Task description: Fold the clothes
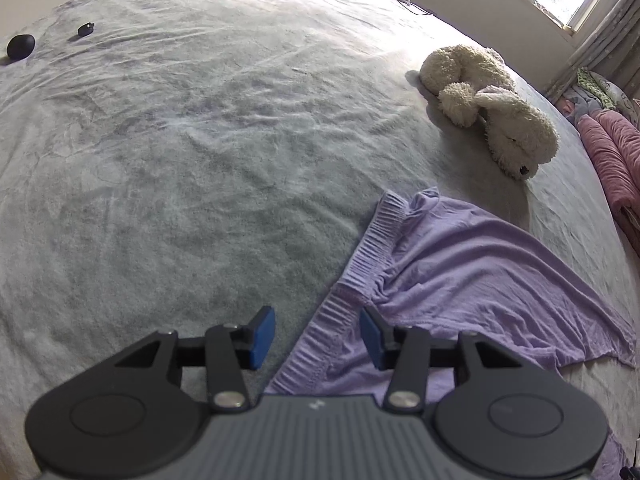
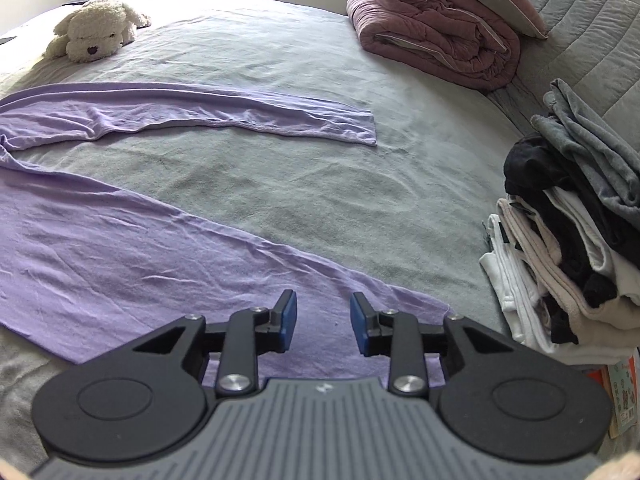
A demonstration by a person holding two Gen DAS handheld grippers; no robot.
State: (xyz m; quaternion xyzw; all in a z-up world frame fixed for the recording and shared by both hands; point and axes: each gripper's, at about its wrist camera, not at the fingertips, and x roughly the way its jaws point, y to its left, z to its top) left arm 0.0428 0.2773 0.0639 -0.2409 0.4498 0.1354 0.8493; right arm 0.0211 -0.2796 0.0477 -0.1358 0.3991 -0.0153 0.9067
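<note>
Trousers point(image 2: 120, 248) are spread flat on bed point(image 2: 320, 184), legs splayed, presumably for folding. Left gripper point(image 1: 318, 334) is held over waistband point(image 1: 372, 248), right gripper point(image 2: 323, 322) over hem; both jaws open, nothing gripped.

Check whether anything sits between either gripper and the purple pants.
Nothing visible does. The left gripper is open right at the elastic waistband of the purple pants; the right gripper is open above a leg end.

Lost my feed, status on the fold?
Left gripper open, right gripper open, both empty. Purple pants spread flat, unfolded. Plush dog clear of them.
</note>
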